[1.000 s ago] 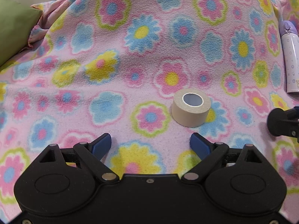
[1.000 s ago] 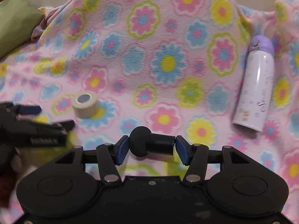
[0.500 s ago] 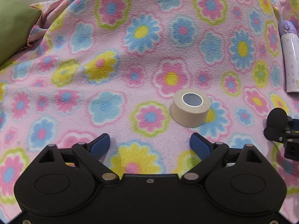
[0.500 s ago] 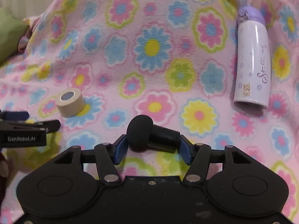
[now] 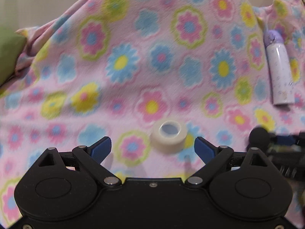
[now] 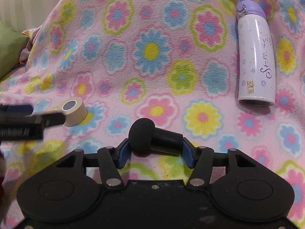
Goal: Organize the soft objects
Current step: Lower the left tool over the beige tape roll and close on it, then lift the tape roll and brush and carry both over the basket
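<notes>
The left gripper point(image 5: 152, 146) has pulled up and back from the tape roll point(image 5: 168, 136), while the right gripper point(image 6: 155, 150) has rolled its black foam-tipped piece point(image 6: 150, 135) askew.

Left wrist view: the left gripper hangs wide open and empty over the flowered blanket point(image 5: 133, 38), the tape roll just beyond its fingertips, toward the right one. Right wrist view: the right gripper's jaws are closing on the tilted foam-tipped piece; gripped by its ends, it could pivot and slip out onto the blanket. Far right lies a white bottle point(image 6: 256, 57) with a purple cap, cursive script and a small yellow label, neither legible.
</notes>
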A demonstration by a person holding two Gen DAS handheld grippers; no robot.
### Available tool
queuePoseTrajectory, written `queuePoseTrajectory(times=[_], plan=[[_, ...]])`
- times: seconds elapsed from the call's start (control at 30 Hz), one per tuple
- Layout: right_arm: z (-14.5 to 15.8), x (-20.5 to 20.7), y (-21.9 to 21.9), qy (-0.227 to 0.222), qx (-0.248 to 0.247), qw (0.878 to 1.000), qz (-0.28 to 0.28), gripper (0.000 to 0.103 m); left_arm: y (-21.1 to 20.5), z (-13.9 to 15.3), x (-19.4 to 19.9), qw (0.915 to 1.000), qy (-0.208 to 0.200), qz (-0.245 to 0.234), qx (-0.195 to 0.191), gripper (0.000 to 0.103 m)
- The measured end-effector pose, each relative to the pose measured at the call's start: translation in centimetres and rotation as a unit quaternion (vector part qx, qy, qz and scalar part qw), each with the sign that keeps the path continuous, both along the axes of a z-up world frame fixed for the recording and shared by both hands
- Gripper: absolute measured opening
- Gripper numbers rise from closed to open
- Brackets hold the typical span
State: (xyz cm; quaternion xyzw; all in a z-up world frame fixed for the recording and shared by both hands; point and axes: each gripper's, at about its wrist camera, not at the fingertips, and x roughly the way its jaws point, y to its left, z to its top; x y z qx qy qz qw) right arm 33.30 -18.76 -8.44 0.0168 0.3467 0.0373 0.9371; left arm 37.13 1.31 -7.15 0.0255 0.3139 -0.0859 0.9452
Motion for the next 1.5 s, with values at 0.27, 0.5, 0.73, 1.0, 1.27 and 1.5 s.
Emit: queuePoseTrajectory(times=[0.27,0.5,0.73,1.0,1.27,1.5], plan=[[0.0,-0.1,0.0,0.0,0.001,1.0,-0.001,0.056,-3.0,-0.8,4.1,0.9993,0.036,0.002,-0.007,0.091],[0.1,-0.1,0.0,-0.001,0.006,1.0,-0.004,0.056,-2.5,-2.7,4.9,0.9977,0.058,0.028,-0.019,0.079],[0.1,-0.1,0.0,-0.001,0.005,1.0,-0.004,0.056,-2.7,-2.0,4.0,0.9979,0.054,0.024,-0.026,0.048],[0.1,-0.1,0.0,0.0,0.007,1.0,-0.005,0.056,-2.4,1.5,-0.4,0.996,0.063,0.04,-0.049,0.048],[0.3,-0.3,0.6,0.005,-0.021,1.0,-0.007,0.055,0.1,6.2,-7.6,0.9983,0.018,0.025,-0.049,0.048],[4.2,-5.1,-0.3,-0.024,-0.001,1.0,-0.011,0.055,0.6,8.6,-13.3,0.9994,0.006,0.017,-0.029,0.048]])
